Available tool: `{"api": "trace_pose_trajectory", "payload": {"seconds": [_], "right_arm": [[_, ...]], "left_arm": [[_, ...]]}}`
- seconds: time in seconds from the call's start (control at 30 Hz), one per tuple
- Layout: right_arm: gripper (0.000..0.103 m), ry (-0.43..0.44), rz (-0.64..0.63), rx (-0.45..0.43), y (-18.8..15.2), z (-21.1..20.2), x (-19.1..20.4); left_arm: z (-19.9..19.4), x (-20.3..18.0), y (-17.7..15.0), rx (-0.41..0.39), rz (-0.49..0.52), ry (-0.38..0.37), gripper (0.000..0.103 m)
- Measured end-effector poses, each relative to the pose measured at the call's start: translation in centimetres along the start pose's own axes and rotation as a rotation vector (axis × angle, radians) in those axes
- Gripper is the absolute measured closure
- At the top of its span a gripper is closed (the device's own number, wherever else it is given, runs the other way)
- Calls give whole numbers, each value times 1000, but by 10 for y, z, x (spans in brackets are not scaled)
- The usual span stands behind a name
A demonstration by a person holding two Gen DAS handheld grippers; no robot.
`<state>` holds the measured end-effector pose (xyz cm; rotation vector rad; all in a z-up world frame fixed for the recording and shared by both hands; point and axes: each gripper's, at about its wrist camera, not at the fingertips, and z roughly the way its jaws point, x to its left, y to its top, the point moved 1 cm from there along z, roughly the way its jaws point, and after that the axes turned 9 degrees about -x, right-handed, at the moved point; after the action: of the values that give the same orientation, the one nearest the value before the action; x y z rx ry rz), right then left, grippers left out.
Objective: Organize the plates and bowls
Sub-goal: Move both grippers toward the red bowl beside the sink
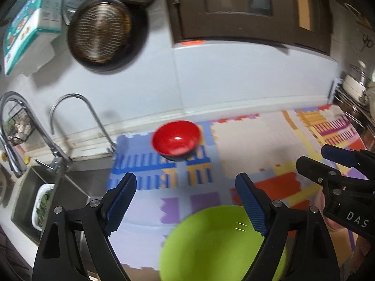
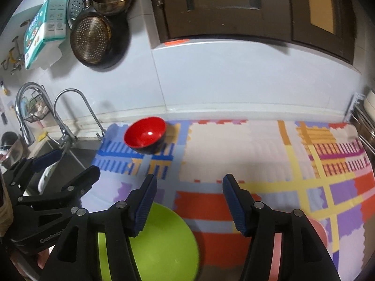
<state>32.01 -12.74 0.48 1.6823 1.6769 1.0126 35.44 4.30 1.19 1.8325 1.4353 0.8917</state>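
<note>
Nearest of all, the left claw is spread wide with nothing between its ribbed blue pads, and the right claw beside it is just as wide apart and just as empty. Under them, at the near edge of the counter, sits a smooth lime-green round plastic bowl; the left claw's right finger crosses in front of its rim, though I cannot tell whether it touches. A pinkish-red round dish peeks out behind the right claw, to the right of the green bowl.

The colourful foam puzzle mat covers the counter, its edges toothed, with a broad bare stretch beyond the green bowl. Farther back and left of the green bowl, near the mat's far left corner, stands a glossy bowl, red inside and black outside, well apart from both claws.

Left of the red bowl the counter drops into a steel sink with two curved chrome taps. Above, on the pale tiled wall, hangs a dark perforated round pan.
</note>
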Motion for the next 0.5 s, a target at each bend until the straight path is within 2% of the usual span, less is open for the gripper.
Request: {"api": "trace_pose_trajectory", "payload": {"seconds": [0.27, 0.5], "right_arm": [[43, 2, -4, -1, 22, 32, 25], [43, 6, -24, 14, 34, 67, 42]], "left_arm": [[16, 40, 12, -26, -13, 75, 14], [45, 66, 17, -11, -19, 96, 13]]}}
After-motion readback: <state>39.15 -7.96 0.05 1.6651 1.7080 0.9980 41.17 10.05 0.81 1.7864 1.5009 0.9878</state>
